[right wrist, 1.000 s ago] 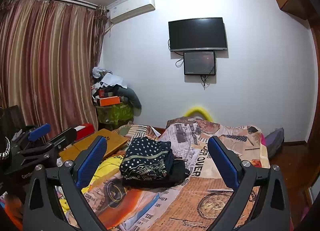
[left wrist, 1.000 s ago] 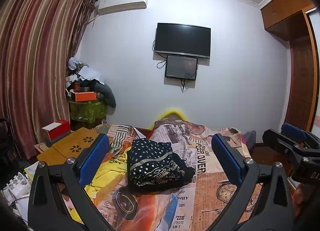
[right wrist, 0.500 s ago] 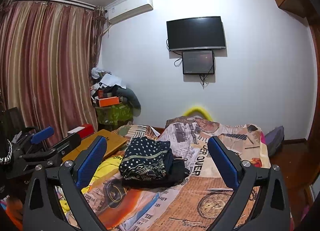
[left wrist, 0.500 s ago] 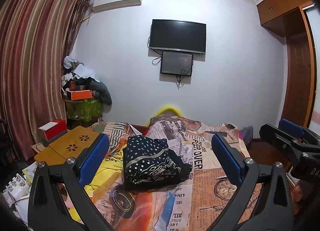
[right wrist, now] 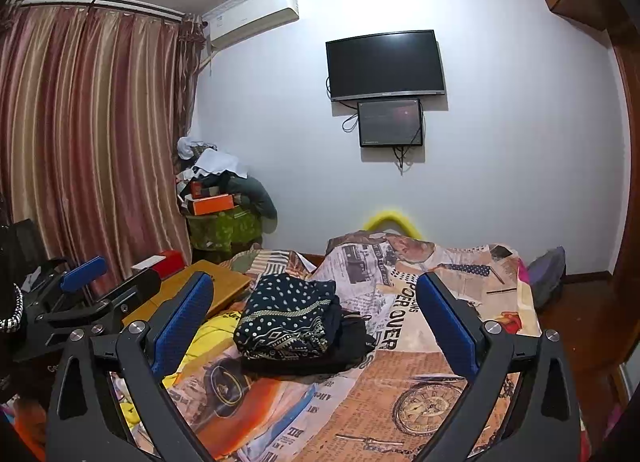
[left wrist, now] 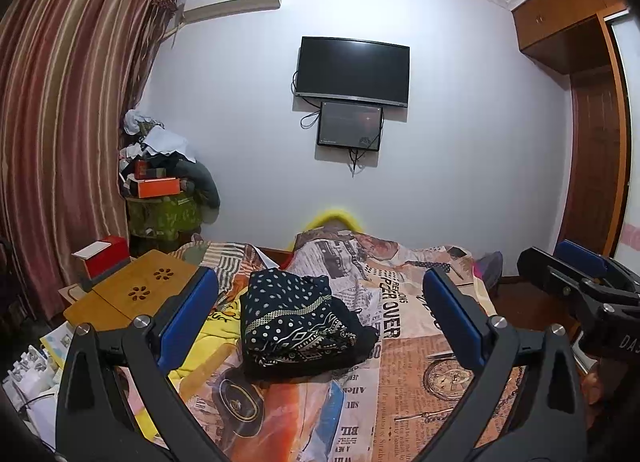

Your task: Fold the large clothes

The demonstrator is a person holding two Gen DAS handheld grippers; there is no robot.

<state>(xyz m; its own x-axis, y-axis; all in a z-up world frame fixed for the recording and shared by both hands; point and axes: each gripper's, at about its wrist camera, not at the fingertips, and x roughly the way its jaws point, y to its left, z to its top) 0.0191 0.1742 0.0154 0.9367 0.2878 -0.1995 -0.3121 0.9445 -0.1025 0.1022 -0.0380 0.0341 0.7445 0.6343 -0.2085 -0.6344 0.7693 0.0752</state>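
Observation:
A folded dark navy garment with white dots and a patterned band (left wrist: 292, 314) lies on top of a black folded piece on the bed; it also shows in the right wrist view (right wrist: 288, 318). My left gripper (left wrist: 320, 318) is open and empty, held back from and above the bed. My right gripper (right wrist: 314, 316) is open and empty, also held back from the pile. The right gripper shows at the right edge of the left wrist view (left wrist: 580, 286); the left gripper shows at the left of the right wrist view (right wrist: 84, 298).
The bed has a newspaper-print cover (left wrist: 400, 342) with a yellow cloth (left wrist: 208, 334) at its left. A wooden lap table (left wrist: 132, 294) with a red box (left wrist: 104, 258) stands at the left. Curtains (left wrist: 60, 141), a clutter pile (left wrist: 160, 189) and a wall TV (left wrist: 352, 69) lie beyond.
Both grippers have tilted upward slightly, so the bed and pile sit lower in view. The folded pile has not moved. Both grippers stay open.

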